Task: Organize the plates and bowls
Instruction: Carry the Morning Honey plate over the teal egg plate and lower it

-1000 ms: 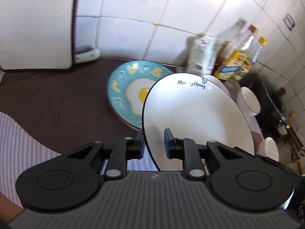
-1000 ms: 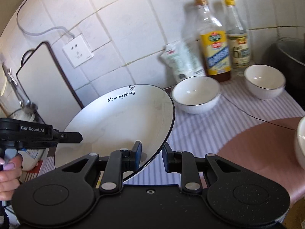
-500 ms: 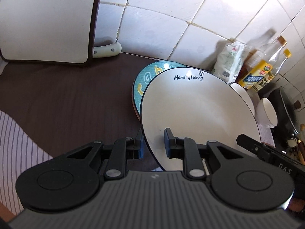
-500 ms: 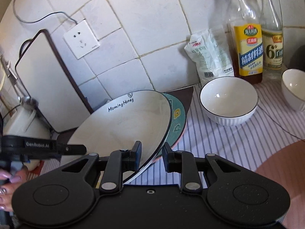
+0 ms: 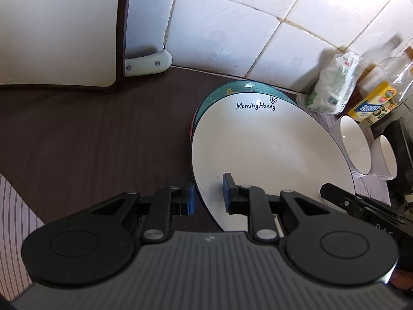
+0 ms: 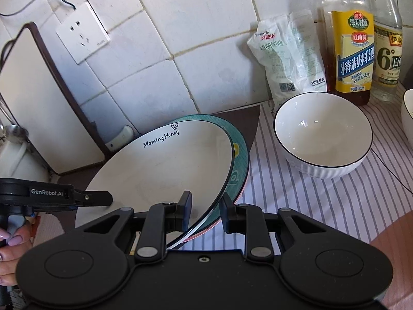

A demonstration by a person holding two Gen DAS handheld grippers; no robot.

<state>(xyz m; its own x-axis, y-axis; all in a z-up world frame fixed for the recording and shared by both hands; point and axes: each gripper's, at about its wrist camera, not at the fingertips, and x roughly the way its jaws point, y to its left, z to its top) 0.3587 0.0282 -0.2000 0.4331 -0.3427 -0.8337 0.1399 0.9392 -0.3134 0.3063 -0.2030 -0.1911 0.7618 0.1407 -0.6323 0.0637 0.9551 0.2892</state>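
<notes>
A white plate (image 5: pixel 258 149) lettered "Morning Honey" hangs tilted just over a teal patterned plate (image 5: pixel 232 86) that lies on the dark mat by the wall. My left gripper (image 5: pixel 209 196) is shut on the white plate's near-left rim. In the right wrist view the white plate (image 6: pixel 160 170) covers most of the teal plate (image 6: pixel 240 152), and my right gripper (image 6: pixel 206 208) is shut on its near-right rim. A white ribbed bowl (image 6: pixel 322 131) stands on the striped cloth to the right, with a second bowl (image 6: pixel 407 113) at the frame edge.
A white cutting board (image 6: pixel 31 98) leans on the tiled wall at the left. A salt bag (image 6: pixel 286 59) and two bottles (image 6: pixel 353 46) stand at the back right. A person's hand (image 6: pixel 13 240) grips the left tool. A dark pan (image 5: pixel 402 139) sits far right.
Both grippers carried the white plate toward the wall and lower. It now sits over the teal plate, hiding the egg picture that showed a second ago.
</notes>
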